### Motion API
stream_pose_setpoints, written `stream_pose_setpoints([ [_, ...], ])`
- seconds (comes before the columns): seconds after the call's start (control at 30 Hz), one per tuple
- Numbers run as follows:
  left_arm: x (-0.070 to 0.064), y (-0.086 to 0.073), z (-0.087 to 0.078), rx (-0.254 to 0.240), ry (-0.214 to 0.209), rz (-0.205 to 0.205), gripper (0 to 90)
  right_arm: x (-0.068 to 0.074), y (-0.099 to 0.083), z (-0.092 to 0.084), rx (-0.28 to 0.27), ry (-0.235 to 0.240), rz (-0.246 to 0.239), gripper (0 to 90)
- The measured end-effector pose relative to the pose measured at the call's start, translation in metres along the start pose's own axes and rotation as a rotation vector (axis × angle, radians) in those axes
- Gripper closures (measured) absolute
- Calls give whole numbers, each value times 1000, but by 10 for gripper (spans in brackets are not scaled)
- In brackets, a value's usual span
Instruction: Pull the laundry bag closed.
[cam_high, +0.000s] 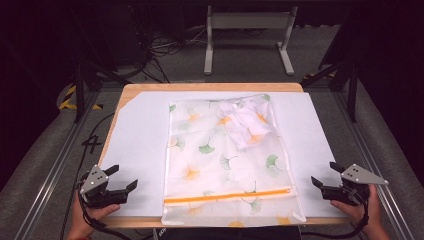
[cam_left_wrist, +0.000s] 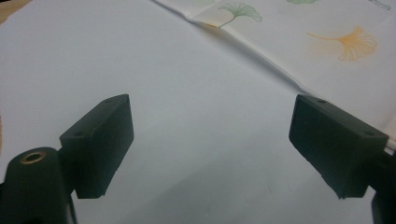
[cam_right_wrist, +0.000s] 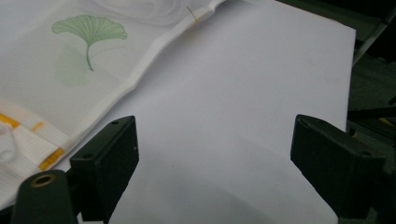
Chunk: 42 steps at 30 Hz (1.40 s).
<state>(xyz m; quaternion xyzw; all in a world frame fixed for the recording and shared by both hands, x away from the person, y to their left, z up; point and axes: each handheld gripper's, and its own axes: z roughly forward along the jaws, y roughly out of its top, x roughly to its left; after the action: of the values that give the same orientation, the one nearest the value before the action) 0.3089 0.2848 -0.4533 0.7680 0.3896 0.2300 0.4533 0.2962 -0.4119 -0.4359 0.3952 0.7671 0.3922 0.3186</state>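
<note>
- My left tool (cam_high: 122, 179) sits at about 8 o'clock on the counter (cam_high: 210, 87), jaws spread wide with nothing between them, over the white paper sheet (cam_high: 140, 150) that covers the counter top.
- My right tool (cam_high: 326, 176) mirrors it at about 4 o'clock, jaws likewise spread and empty, over the bare sheet.
- The thing in hand is the translucent white mesh laundry bag printed with green and orange ginkgo leaves (cam_high: 225, 160); it lies flat in the middle of the sheet, its orange zipper (cam_high: 227, 196) running across the near end at 6 o'clock.
- A crumpled white garment (cam_high: 245, 122) shows through the mesh, bunched toward the bag's far right corner at about 1 o'clock.
- In the left gripper view the bag's long edge (cam_left_wrist: 261, 58) lies ahead, at 1 o'clock from the jaws; in the right gripper view the opposite edge (cam_right_wrist: 144, 60) lies at 10 o'clock. Neither tool touches the fabric.
- I judge the step to be coming in on the bag's near corners from both sides.
- To do it well, I would keep each tool low and level, slide the lower jaw under the hem, not the paper, and bite beside the zipper ends.
- I would close both together, so the bag lifts evenly and the garment does not slide.
</note>
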Motion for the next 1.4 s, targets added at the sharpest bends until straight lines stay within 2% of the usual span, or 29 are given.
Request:
stream_pose_setpoints([
  [0.13, 0, -1, -4, -24, -3, -27, 142, -1, -2, 1, -6, 0, 10, 159],
  [0.27, -2, 1, -4, -43, 1, -26, 136, -2, -3, 1, -15, -5, 20, 159],
  [0.4, -5, -1, -2, -22, -2, -7, 128, 0, -2, 0, -16, -19, 4, 159],
  [0.57, -6, 0, -2, -38, -13, -6, 123, 1, 0, -3, -30, -33, 10, 159],
  [0.63, -6, 1, -1, -30, -11, -4, 123, 1, -1, -3, -25, -44, 3, 159],
  [0.83, -7, 4, 1, -30, -12, -1, 123, 1, -2, -3, -25, -35, 11, 158],
  [0.93, -7, 5, 2, -24, -14, -7, 123, 2, -2, -2, -19, -41, -3, 158],
  [1.17, -7, 5, 5, -18, -13, -3, 123, 2, -3, -4, -25, -46, 6, 158],
  [1.4, -10, 7, 8, -1, -16, 17, 123, 3, -3, -4, -27, -47, 1, 156],
])
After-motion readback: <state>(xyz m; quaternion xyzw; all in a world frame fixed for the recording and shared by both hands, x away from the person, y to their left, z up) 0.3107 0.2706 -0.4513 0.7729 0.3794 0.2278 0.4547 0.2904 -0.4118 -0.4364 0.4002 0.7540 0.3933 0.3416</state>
